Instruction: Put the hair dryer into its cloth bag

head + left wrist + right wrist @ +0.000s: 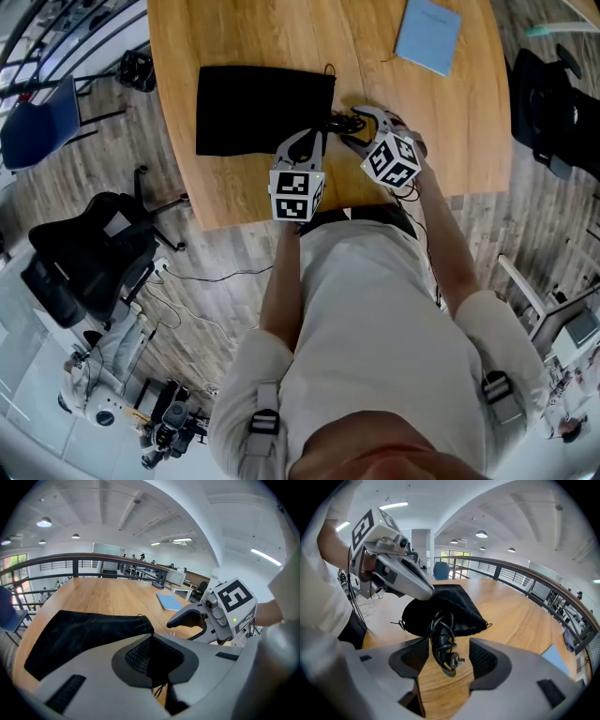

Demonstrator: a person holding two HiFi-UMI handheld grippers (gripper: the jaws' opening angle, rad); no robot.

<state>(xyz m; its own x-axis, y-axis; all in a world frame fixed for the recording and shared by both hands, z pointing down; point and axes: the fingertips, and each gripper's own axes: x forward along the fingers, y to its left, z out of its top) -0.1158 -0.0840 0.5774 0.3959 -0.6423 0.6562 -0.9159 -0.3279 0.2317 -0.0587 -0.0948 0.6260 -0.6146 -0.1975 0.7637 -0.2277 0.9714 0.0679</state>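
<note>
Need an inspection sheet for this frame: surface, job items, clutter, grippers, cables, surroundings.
Surface: wooden table.
Job's things: black cloth bag lies on the table. The hair dryer itself is not visible.
Clutter: blue notebook near the far edge.
Grippers: left gripper is shut on the bag's mouth edge. The right gripper is open, its pads clear of the cord between them.
Cables: coiled power cord with plug lies outside the bag's mouth. Loose floor cables.
Surroundings: black office chair and blue chair on the wood floor.
</note>
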